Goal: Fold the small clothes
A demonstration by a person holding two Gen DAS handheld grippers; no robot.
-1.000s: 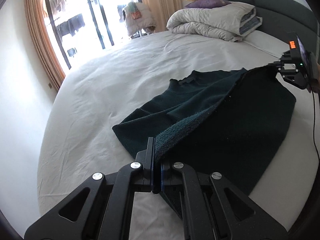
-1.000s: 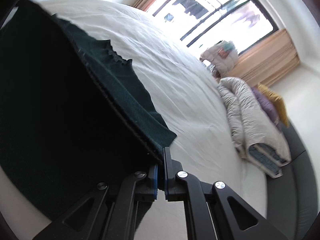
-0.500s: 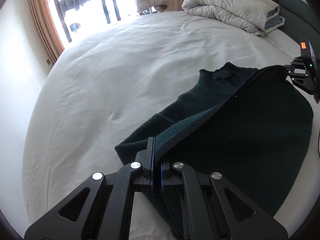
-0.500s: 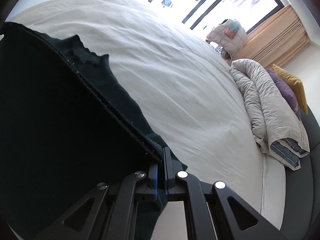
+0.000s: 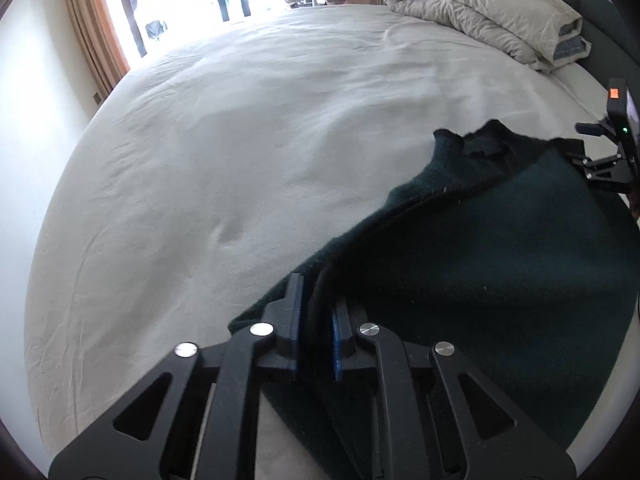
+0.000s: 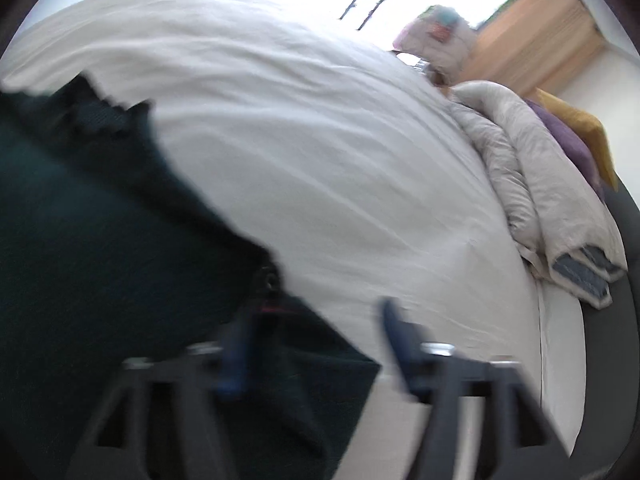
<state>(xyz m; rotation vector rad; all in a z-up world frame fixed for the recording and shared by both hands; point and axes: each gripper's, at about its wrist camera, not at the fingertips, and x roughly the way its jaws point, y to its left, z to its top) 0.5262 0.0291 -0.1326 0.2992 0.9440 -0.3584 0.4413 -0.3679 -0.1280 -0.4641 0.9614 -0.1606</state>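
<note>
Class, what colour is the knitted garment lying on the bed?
Very dark green, plain; the sweater shows best in the left wrist view.

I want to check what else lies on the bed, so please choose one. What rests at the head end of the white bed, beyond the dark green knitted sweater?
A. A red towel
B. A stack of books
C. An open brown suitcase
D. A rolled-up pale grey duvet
D: a rolled-up pale grey duvet lies at the far end of the white bed, beyond the dark green knitted sweater; no suitcase, books or towel appear.
</note>
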